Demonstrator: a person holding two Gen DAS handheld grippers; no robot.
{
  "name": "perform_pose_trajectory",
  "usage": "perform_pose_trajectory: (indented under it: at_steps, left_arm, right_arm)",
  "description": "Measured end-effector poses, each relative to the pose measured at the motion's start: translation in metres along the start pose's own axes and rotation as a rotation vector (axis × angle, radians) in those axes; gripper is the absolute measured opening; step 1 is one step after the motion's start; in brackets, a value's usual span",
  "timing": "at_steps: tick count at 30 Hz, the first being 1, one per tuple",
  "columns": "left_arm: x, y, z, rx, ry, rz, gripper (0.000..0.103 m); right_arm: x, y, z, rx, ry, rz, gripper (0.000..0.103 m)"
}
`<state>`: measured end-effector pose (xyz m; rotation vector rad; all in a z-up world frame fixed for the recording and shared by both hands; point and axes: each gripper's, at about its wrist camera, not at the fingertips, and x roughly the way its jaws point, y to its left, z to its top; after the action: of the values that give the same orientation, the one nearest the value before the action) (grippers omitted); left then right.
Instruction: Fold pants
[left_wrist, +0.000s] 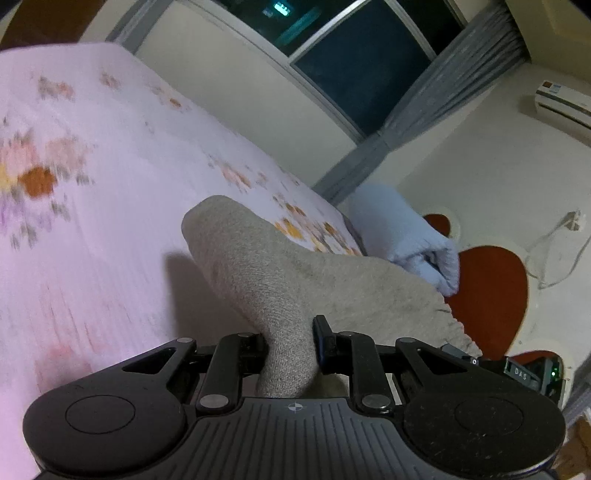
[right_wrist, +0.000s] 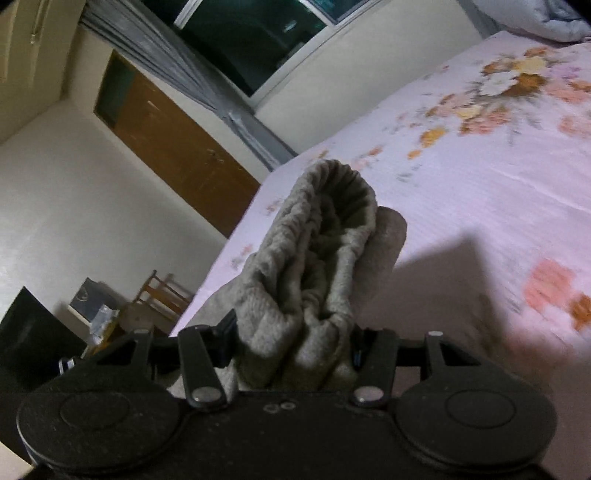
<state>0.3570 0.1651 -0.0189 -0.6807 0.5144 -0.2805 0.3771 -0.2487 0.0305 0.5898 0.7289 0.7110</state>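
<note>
The grey knit pants (left_wrist: 280, 273) hang bunched between both grippers above the pink floral bed sheet (left_wrist: 92, 206). My left gripper (left_wrist: 290, 339) is shut on a thick fold of the grey fabric, which rises forward over the bed. In the right wrist view my right gripper (right_wrist: 291, 339) is shut on the pants (right_wrist: 325, 258) at the gathered elastic waistband, whose opening faces the camera. The fingertips of both grippers are mostly hidden by cloth.
The bed sheet (right_wrist: 480, 184) fills most of both views. A folded light blue garment (left_wrist: 402, 236) lies at the bed's far edge. A red headboard (left_wrist: 491, 295), window (left_wrist: 354, 51), curtains, wooden door (right_wrist: 173, 144) and chair (right_wrist: 162, 295) stand around the bed.
</note>
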Motion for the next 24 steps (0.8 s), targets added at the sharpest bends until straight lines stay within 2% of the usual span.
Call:
perform_pose_trajectory:
  at_steps: [4,8,11,14,16,18,21,23,24]
  left_arm:
    - [0.022,0.026,0.024,-0.001,0.001,0.041,0.021]
    - [0.055,0.059,0.034,-0.016,0.015,0.085,0.021]
    - [0.084,0.085,0.026,-0.016,0.05,0.126,0.021]
    - [0.1,0.102,0.009,-0.002,0.062,0.122,0.023]
    - [0.106,0.108,0.0,-0.006,0.057,0.115,0.025]
    - [0.108,0.113,-0.004,-0.025,0.05,0.108,0.029]
    - [0.105,0.108,0.0,-0.006,0.062,0.161,0.05]
    - [0.096,0.097,0.005,0.051,0.062,0.247,0.084]
    - [0.088,0.089,0.007,0.103,0.046,0.315,0.09]
  right_arm:
    - [0.048,-0.016,0.021,0.039,0.012,0.028,0.046]
    - [0.094,-0.04,0.023,0.063,0.027,0.056,0.046]
    - [0.126,-0.067,0.017,0.103,0.055,0.042,0.046]
    - [0.149,-0.105,0.001,0.161,0.094,-0.039,0.047]
    - [0.152,-0.122,-0.011,0.183,0.075,-0.003,0.047]
    - [0.15,-0.121,-0.017,0.169,0.053,-0.002,0.048]
    - [0.145,-0.117,-0.017,0.177,0.062,-0.007,0.054]
    - [0.135,-0.109,-0.009,0.164,0.062,-0.037,0.074]
    - [0.125,-0.105,-0.006,0.148,0.042,-0.059,0.08]
